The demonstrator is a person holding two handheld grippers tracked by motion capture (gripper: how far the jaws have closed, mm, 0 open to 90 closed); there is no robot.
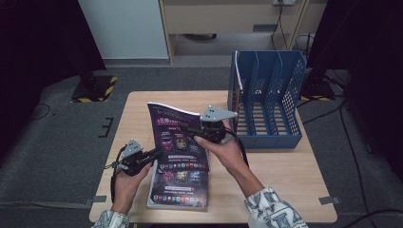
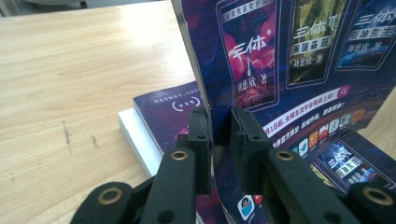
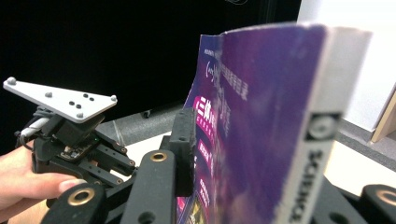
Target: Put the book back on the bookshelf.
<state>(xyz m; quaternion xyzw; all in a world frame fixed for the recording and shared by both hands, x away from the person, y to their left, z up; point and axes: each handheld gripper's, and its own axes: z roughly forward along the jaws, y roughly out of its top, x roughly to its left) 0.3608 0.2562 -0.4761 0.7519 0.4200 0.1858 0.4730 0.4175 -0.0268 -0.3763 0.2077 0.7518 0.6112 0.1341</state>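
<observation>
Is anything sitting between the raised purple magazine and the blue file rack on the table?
Nothing visible: bare table lies between the raised magazine and the blue file rack, apart from the right gripper at the magazine's edge.

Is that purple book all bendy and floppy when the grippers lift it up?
Probably a bit bendy: the lifted book curves in the high view, and its thin cover bows near the left gripper. Its glossy cover may be slippery. It would likely flop over if released.

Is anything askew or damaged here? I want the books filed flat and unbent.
The raised magazine stands tilted on edge, its cover bowed, between the left gripper and the right gripper. The magazine underneath lies flat. The blue file rack stands upright. No tears are visible.
</observation>
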